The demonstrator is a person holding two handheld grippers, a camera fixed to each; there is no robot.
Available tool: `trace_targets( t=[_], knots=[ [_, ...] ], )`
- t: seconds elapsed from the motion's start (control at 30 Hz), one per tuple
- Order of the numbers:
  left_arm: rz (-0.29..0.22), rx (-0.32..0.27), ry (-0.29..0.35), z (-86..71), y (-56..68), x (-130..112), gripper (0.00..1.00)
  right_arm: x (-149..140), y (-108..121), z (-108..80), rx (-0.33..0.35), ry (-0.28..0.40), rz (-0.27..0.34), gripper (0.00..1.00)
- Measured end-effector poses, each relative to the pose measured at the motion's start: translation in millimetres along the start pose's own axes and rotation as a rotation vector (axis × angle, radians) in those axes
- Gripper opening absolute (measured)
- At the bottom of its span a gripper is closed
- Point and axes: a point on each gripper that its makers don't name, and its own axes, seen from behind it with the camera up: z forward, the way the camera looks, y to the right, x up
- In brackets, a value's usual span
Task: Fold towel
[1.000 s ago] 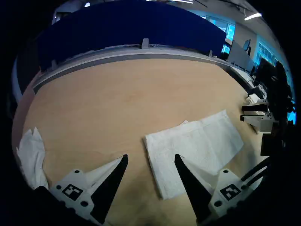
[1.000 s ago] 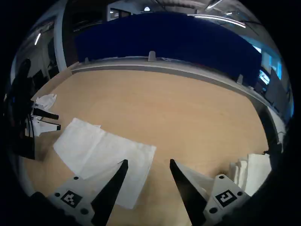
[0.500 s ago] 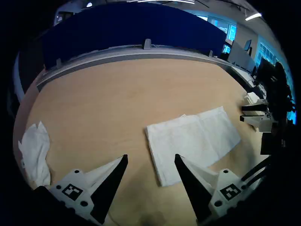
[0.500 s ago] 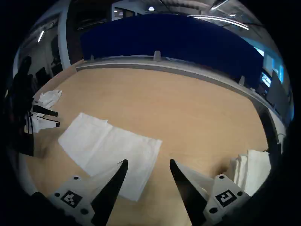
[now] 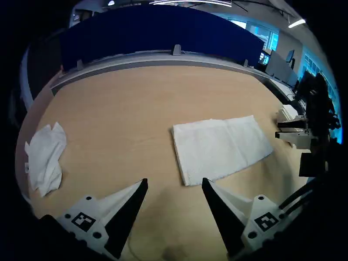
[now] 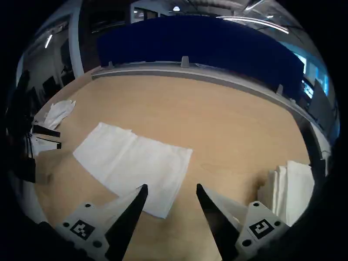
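A flat white towel [image 5: 222,145] lies on the wooden bench [image 5: 130,100]. Left tongs [image 5: 174,180] and right tongs [image 6: 171,186] hover near it, released and empty. A crumpled cloth [image 5: 43,158] lies well apart; seemingly a stack of folded cloths [image 6: 291,191] sits rightward.

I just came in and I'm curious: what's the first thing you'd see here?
The white towel, lying flat in the middle of the wooden table, catches the eye first. Next come the open left tongs and right tongs, both empty, pointing toward it. A crumpled cloth lies far left in the left gripper view.
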Motion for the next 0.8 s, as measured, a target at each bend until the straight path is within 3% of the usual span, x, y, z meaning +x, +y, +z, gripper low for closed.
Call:
trace_targets(
  t=[0.3, 0.6, 0.8],
  knots=[
    [-0.046, 0.041, 0.030, -27.4, -8.4, -7, 0.92, -23, -6, -5.3, 0.042, -0.044, -0.069, 0.86],
    [-0.067, 0.097, 0.031, -58.6, -21.7, -28, 0.92, -51, -10, -6.4, 0.102, -0.115, -0.178, 0.86],
    [-0.109, 0.103, 0.023, -70.3, -24.8, -42, 0.92, -58, -10, -2.1, 0.121, -0.141, -0.235, 0.86]
  ],
)
